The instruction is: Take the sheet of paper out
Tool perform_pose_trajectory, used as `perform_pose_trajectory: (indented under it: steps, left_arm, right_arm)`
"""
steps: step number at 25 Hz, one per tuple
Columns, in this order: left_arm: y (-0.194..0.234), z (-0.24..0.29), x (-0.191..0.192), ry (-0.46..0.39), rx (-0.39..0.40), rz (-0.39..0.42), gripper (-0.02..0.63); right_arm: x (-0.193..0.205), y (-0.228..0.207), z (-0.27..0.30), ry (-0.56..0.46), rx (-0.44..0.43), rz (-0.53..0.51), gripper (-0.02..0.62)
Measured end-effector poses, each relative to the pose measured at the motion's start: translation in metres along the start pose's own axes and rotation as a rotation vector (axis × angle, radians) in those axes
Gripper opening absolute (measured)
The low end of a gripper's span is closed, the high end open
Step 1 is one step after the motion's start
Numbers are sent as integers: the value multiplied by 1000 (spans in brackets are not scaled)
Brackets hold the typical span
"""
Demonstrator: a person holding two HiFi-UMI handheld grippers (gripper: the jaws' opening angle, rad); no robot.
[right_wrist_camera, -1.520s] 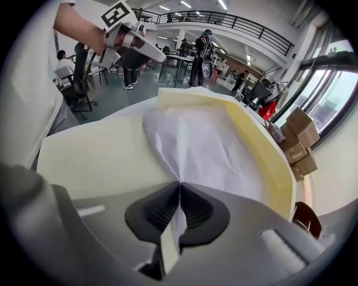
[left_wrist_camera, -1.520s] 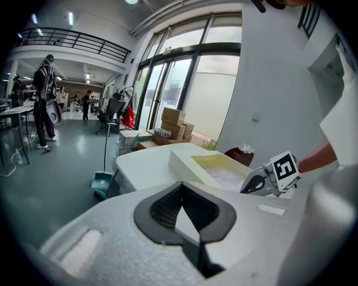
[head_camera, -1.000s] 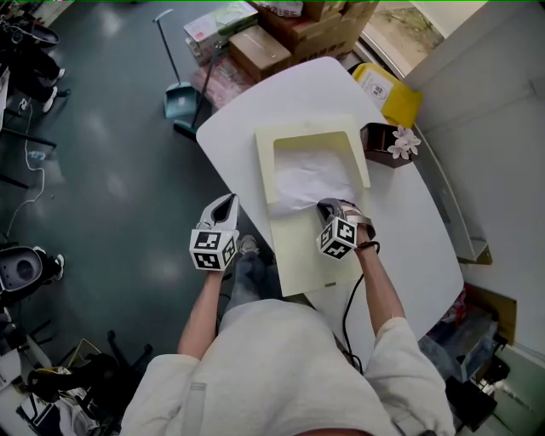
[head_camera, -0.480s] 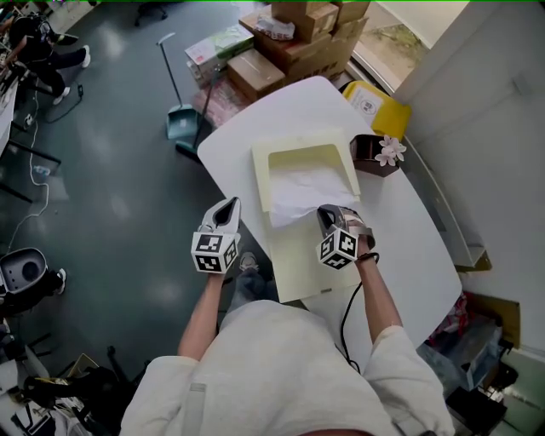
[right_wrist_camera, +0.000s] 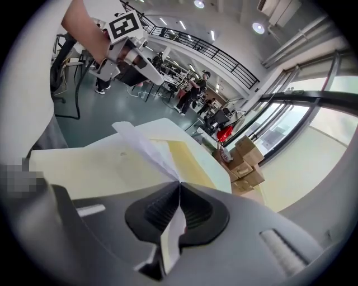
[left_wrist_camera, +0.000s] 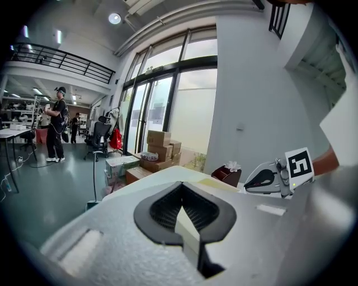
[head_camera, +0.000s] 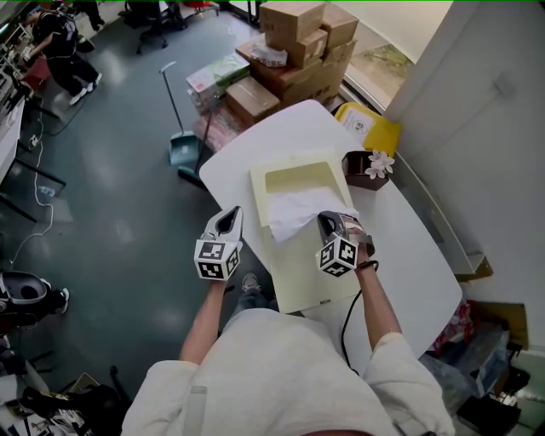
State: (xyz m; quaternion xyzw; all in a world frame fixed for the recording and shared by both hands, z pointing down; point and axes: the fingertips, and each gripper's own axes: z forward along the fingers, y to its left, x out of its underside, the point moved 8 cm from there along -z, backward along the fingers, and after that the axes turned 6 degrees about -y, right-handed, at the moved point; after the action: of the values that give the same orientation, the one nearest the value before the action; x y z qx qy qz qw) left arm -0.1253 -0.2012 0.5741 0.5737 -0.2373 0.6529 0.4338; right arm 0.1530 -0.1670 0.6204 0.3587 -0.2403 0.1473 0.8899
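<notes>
right hand-held gripper [head_camera: 328, 220] is over the middle of the desk [head_camera: 409, 247], and its own view settles it: jaws pressed together, clamped on a corner of the white sheet of paper [head_camera: 302, 209]. the sheet fans up and away from the jaw tips, creased and a little crumpled, raised above the pale yellow folder [head_camera: 302, 277] under it. from the head view the paper lies across the folder's middle, just below the open pocket at the far end. the pocket shows mostly bare yellow inside (whether the sheet's far edge is still tucked under the lip, i can't tell).

the folder lies flat on the white desk, long side running away from the person, near end close to the desk's near edge.

over to the left hand-held gripper [head_camera: 232, 215]: it hangs beside the folder's left edge, out past the rim of the desk and above the grey floor [head_camera: 111, 196]. jaws closed tip to tip, nothing pinched between them. it is apart from both paper and folder.

at the far right of the desk, just beside the folder's top corner, stands a brown tissue box [head_camera: 358, 173] with a white flower [head_camera: 377, 162] on top. beyond the desk there's a yellow bin [head_camera: 372, 129], a stack of cardboard boxes [head_camera: 298, 25] and a dustpan [head_camera: 181, 150] on the floor.
</notes>
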Motion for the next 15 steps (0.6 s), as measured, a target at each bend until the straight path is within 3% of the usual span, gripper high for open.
perform_pose_trajectory:
  steps: [15]
  left_arm:
    - [-10, 11, -27, -61, 38, 29, 2]
  right_arm:
    - [-17, -40, -29, -42, 149, -7, 9]
